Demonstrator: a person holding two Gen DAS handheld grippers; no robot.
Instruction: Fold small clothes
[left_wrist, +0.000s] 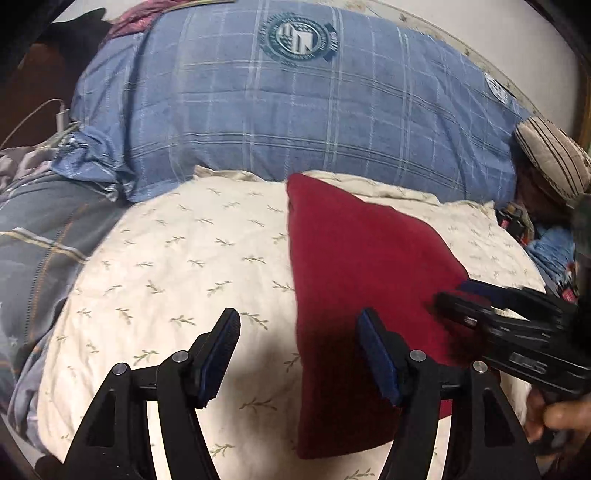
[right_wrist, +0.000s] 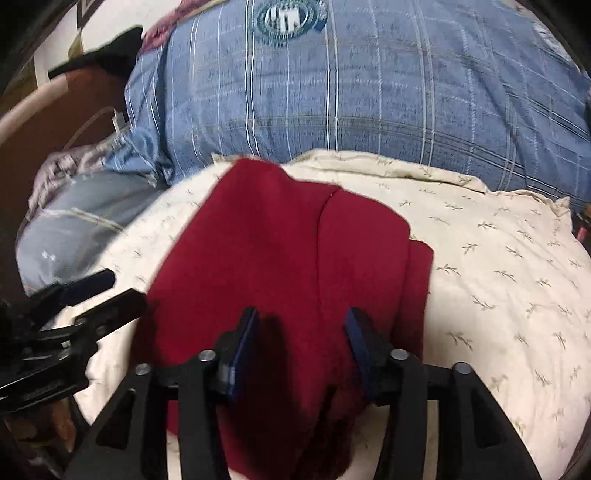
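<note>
1. Red cloth (right_wrist: 280, 266) lies on the cream pillow (left_wrist: 166, 277), already folded into a long strip. Layered edges show on its right side in the right wrist view.
2. Left gripper (left_wrist: 299, 332): jaws wide apart, holding nothing. It straddles the cloth's left edge, one finger over bare pillow, the other over red fabric.
3. Right gripper (right_wrist: 301, 328): jaws also spread, nothing pinched. It hovers over the near end of the cloth. Can't tell if the tips touch the fabric.
4. Blue plaid pillow (left_wrist: 295, 110) sits behind the cream one, and a striped cushion (left_wrist: 554, 158) far right. Neither is in the way.
5. Judgement: lengthwise folds look done. The likely step in hand is grabbing the near end for a crosswise fold toward the far end.
6. To do it well: drop both grippers to the near edge, one per corner, and pinch all layers together, not just the top flap.
7. Left gripper likely needs to shift right so both fingers bracket the cloth corner and don't catch the pillowcase.
8. Lift low and carry both corners forward at the same pace so the stepped right-side layers don't slide apart.
9. Risk: the pillow is soft and domed, so the cloth may skew or slip sideways. Lay it down flat before letting go.
</note>
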